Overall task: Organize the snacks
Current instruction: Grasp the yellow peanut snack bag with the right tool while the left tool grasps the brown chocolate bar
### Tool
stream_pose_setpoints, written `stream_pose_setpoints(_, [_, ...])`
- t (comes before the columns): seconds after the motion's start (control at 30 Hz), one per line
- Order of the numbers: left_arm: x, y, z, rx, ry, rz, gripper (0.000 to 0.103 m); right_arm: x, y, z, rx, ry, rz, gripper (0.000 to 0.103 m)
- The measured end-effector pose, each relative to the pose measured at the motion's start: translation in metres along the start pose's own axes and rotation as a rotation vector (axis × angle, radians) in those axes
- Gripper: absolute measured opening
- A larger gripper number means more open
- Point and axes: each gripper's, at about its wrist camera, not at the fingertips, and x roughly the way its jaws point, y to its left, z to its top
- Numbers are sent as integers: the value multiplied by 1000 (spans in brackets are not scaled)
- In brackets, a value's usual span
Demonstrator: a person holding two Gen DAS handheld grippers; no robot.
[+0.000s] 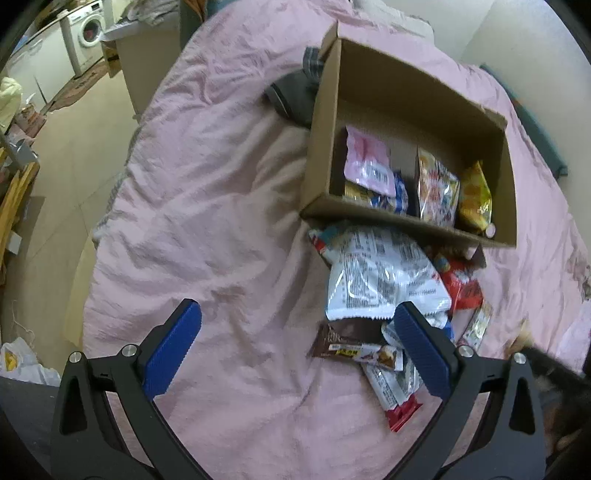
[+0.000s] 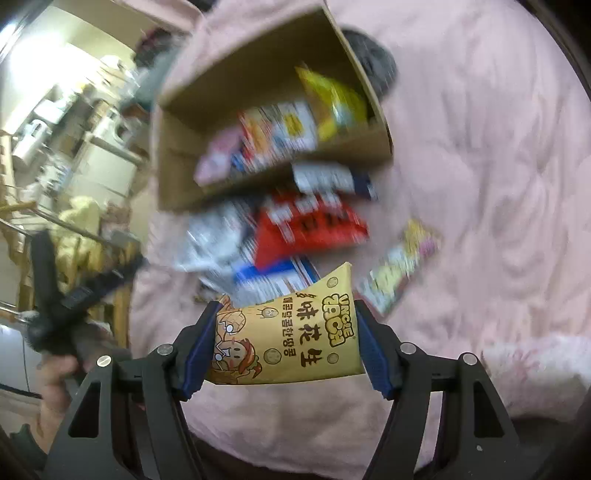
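Observation:
A cardboard box point(image 1: 321, 122) lies on a pink bedspread point(image 1: 221, 184) and holds a pink packet point(image 1: 365, 162), an orange-white packet point(image 1: 436, 188) and a yellow packet point(image 1: 474, 199). Loose snacks lie in front of it: a white bag point(image 1: 380, 277), a brown bar point(image 1: 351, 341) and a red packet point(image 1: 461, 288). My left gripper point(image 1: 295, 325) is open and empty above the bedspread, left of the pile. My right gripper point(image 2: 284, 347) is shut on a yellow peanut snack bag point(image 2: 291, 336), held above the bed. The box point(image 2: 177, 147) and a red packet point(image 2: 310, 229) show blurred beyond it.
A dark grey garment point(image 1: 291, 96) lies behind the box. A washing machine point(image 1: 86, 35) and floor point(image 1: 74, 147) are to the left of the bed. A small yellow packet point(image 2: 402, 266) lies apart on the bedspread. The left gripper and hand point(image 2: 66, 306) show at left.

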Motion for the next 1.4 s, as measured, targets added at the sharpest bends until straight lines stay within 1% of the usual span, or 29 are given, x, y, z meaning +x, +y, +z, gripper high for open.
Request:
stream_pose_setpoints(0.13, [19, -5, -8, 11, 93, -41, 102, -5, -7, 14, 12, -66, 20, 72])
stream_pose_setpoints(0.2, [30, -9, -12, 14, 140, -63, 92, -3, -8, 15, 20, -81, 27, 72])
stream_pose_setpoints(0.23, [37, -12, -14, 20, 167, -71, 84, -1, -10, 15, 26, -84, 27, 72])
stream_pose_setpoints(0.27, [43, -16, -17, 29, 189, -78, 81, -3, -11, 13, 31, -82, 26, 72])
stream_pose_setpoints(0.3, [48, -20, -18, 40, 202, -80, 80, 2, -13, 12, 42, -65, 21, 72])
stream_pose_setpoints(0.33, [52, -25, -20, 55, 212, -80, 79, 0, -14, 11, 44, -55, 13, 72])
stream_pose_setpoints(0.4, [58, -36, -23, 96, 217, -70, 79, 9, -11, 9, 45, -45, -5, 72])
stream_pose_setpoints(0.57, [74, -63, -28, 195, 234, -46, 79, 6, -11, 7, 39, -41, -3, 72])
stream_pose_setpoints(0.67, [85, -72, -31, 233, 259, -26, 79, 8, -12, 8, 40, -37, 0, 72])
stream_pose_setpoints(0.73, [88, -74, -33, 245, 251, -16, 78, 8, -12, 7, 39, -34, -1, 72])
stream_pose_setpoints(0.77, [87, -75, -33, 245, 237, -18, 69, 8, -12, 8, 37, -33, -2, 72])
stream_pose_setpoints(0.8, [85, -76, -33, 251, 226, -21, 64, 9, -12, 8, 36, -31, -2, 72])
stream_pose_setpoints(0.87, [82, -76, -35, 260, 214, -22, 47, 9, -12, 8, 37, -31, -1, 72])
stream_pose_setpoints(0.9, [81, -75, -35, 255, 209, -24, 42, 9, -11, 8, 35, -30, 0, 72])
stream_pose_setpoints(0.93, [80, -74, -36, 249, 206, -25, 28, 10, -11, 8, 32, -29, 0, 72])
stream_pose_setpoints(0.97, [80, -73, -36, 241, 212, -36, 18, 10, -10, 8, 30, -29, 0, 72])
stream_pose_setpoints(1.0, [82, -72, -35, 230, 219, -51, 15, 11, -9, 8, 27, -29, 1, 72])
stream_pose_setpoints(1.07, [80, -67, -36, 218, 220, -73, 7, 11, -7, 8, 21, -30, 2, 72])
stream_pose_setpoints(1.17, [72, -65, -39, 214, 211, -91, 5, 10, -6, 7, 18, -33, 2, 72])
stream_pose_setpoints(1.23, [66, -56, -39, 201, 212, -96, 4, 9, -6, 7, 21, -34, 4, 72])
stream_pose_setpoints(1.4, [57, -42, -48, 163, 232, -108, 3, 6, -4, 6, 28, -42, 14, 72])
